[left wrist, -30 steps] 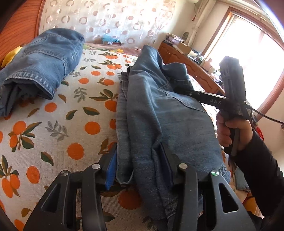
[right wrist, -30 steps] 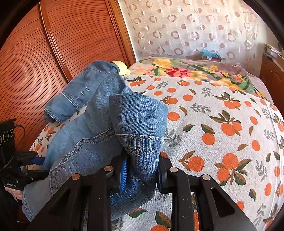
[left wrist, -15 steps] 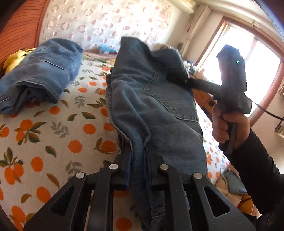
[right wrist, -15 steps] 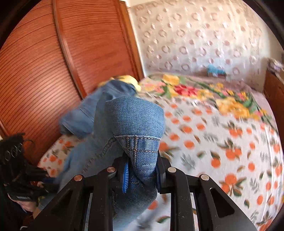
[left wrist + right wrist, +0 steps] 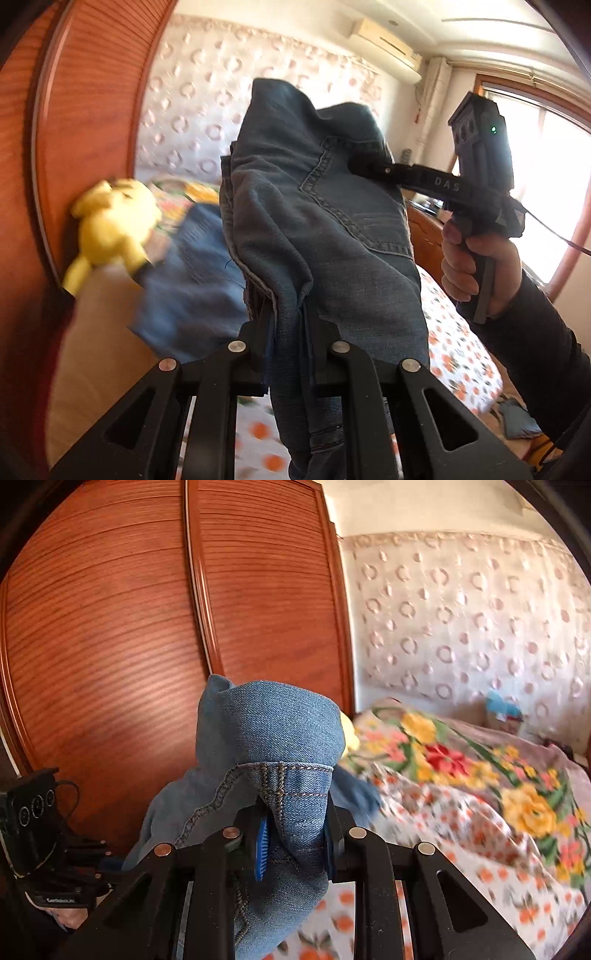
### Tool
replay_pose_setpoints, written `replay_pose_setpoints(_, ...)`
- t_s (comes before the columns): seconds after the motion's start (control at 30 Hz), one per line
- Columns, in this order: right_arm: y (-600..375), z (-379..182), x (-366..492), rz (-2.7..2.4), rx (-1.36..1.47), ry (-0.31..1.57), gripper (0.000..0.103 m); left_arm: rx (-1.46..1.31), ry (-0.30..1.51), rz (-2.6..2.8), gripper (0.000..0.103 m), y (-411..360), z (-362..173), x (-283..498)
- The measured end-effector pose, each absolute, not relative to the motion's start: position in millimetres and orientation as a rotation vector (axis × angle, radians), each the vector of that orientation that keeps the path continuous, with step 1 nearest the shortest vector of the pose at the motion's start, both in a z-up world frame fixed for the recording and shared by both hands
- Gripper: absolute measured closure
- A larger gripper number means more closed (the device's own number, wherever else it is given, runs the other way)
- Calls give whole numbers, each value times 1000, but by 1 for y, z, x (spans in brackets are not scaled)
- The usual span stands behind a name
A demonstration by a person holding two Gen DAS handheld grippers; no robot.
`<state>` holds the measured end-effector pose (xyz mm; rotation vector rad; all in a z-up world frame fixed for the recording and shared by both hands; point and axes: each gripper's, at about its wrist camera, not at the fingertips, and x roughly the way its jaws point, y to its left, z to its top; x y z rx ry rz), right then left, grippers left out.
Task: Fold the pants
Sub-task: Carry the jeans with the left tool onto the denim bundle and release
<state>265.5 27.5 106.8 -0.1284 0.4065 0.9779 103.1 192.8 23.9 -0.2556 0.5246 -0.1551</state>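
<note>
between left gripper (image 5: 288, 341) fingers: pants (image 5: 317, 229), pinched, bunched
right gripper (image 5: 295, 834): clamped on pants hem
beyond both: bed (image 5: 480, 812)

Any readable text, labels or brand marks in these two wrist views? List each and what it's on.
"DAS": pale letters on the arm of the right gripper, seen from the left wrist view as it grips the jeans.
White label on the base of the left gripper, low in the right wrist view: begins with something like "Ge", the rest too small and blurred to read.
Nothing else legible.
</note>
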Motion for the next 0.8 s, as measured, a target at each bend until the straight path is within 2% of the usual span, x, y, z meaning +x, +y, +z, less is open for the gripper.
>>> replay_pose_setpoints(0.23,85,94,327,1010,-79,435,80,-189,582,-57,89,246,30,156)
replay_pose_setpoints(0.43,108,39,407,948,-38,539,80,-143,704,-33,88,272,-3,220)
replay_pose_setpoints(0.57,126,0,447,879,-82,686,75,-116,785,11,84,278,-25,245)
replay_pose_setpoints(0.6,129,-6,453,881,-90,711,70,-130,785,14,84,281,-25,244)
replay_pose_setpoints(0.63,129,-8,458,890,-82,719,67,-141,779,16,84,284,-24,242)
replay_pose_setpoints(0.7,123,-1,463,882,-62,696,56,-127,747,39,84,287,-16,234)
replay_pose_setpoints(0.8,113,13,453,857,-54,641,55,-102,699,63,79,282,1,218)
